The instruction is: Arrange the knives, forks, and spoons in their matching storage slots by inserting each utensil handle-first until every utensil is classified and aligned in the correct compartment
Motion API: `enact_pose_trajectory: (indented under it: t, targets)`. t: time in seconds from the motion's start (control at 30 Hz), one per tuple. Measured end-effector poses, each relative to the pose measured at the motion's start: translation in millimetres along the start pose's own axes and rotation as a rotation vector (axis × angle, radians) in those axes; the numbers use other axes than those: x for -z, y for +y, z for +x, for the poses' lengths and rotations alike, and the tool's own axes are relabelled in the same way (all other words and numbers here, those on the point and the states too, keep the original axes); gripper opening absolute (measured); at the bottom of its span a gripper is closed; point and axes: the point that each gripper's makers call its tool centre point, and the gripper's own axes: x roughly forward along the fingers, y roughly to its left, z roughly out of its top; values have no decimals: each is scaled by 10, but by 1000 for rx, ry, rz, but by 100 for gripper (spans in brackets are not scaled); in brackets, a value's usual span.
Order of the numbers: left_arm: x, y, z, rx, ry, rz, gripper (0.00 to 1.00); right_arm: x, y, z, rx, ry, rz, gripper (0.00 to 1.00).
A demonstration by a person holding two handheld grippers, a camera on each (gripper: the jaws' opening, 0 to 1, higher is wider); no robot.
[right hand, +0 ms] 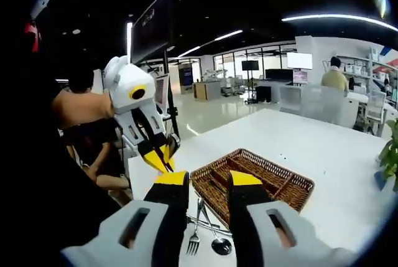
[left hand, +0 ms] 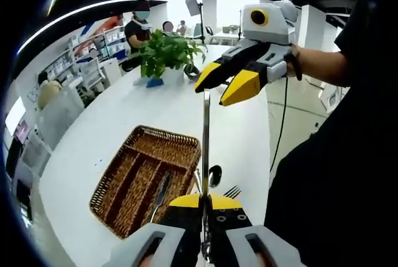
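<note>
Left gripper view: left gripper (left hand: 204, 203) clenched on knife (left hand: 206, 131), blade up, above white table (left hand: 118, 124); right gripper (left hand: 225, 86) released near tip; basket (left hand: 147, 178) below, plant (left hand: 168, 49) beyond | Advice: hand over, turn handle down, slot slowly | Right gripper view: fork (right hand: 194, 236), spoon (right hand: 219, 242) beside basket; open office.

No readable text, labels or numbers anywhere.

Utensil's (left hand: 206, 155) lower end (between jaws) hidden
</note>
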Motion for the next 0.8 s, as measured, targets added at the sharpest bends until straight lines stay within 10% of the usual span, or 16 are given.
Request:
enact_pose_trajectory:
  t: [0.8]
  targets:
    - [26, 227, 54, 72, 234, 165, 0, 304, -514, -508, 271, 45, 20, 99]
